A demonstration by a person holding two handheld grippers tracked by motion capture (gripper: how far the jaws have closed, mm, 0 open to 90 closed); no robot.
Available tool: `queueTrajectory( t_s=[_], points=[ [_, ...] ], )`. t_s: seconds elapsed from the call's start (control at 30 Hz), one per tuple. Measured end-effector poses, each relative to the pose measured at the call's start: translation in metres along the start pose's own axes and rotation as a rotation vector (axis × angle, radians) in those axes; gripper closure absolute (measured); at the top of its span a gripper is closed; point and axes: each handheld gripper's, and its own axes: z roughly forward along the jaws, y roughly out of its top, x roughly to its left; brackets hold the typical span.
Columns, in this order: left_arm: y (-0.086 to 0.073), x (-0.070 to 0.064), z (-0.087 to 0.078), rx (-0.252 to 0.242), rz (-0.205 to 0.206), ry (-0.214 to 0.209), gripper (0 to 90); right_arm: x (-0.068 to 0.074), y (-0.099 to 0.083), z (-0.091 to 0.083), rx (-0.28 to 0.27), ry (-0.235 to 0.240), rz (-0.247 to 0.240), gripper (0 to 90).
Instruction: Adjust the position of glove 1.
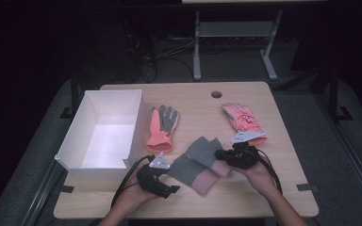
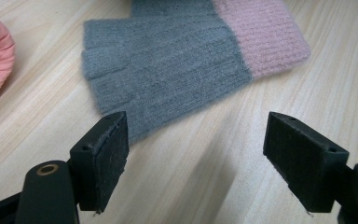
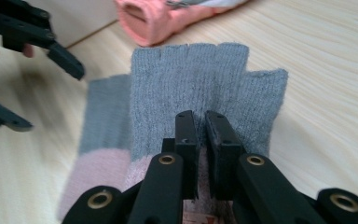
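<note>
— What is sitting on the table [image 1: 283,188] right now?

— A white box [image 1: 104,132] is standing at the far left. Just right of the box an orange and grey glove [image 1: 162,126] is lying flat. Further right of the box, near the far edge, a pink glove [image 1: 242,118] is lying with a white tag.

— And closer to the person?

— Two grey knit gloves with pink cuffs are lying together, right of the box's near corner. One grey glove [image 3: 200,93] is resting partly over the other grey glove [image 2: 168,65].

— What are the tongs doing?

— The right gripper [image 3: 200,135] is pinching the upper grey glove near its pink cuff; its jaws are drawn almost together with the knit between them. The left gripper [image 2: 196,154] is hovering just off the lower grey glove's edge, jaws spread wide with bare wood between them.

— Are the hands visible?

— Yes, the left hand [image 1: 134,190] and the right hand [image 1: 259,175] are each gripping a tool, right of the box and nearer the front edge.
</note>
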Motion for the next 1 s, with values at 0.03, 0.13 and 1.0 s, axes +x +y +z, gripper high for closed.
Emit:
queueTrajectory(
  t_s=[0.03,0.13,1.0],
  points=[
    [-0.001,-0.001,-0.001,-0.004,-0.004,0.002,21.8,0.004,0.001,0.002,0.0,0.005,-0.003,84.0],
    [-0.002,-0.001,-0.002,-0.011,-0.012,0.01,21.8,0.015,0.004,0.006,0.008,0.015,-0.008,84.0],
    [-0.004,-0.002,-0.004,-0.009,-0.016,0.019,21.8,0.057,0.0,0.044,0.1,0.022,-0.009,82.8]
  ],
)
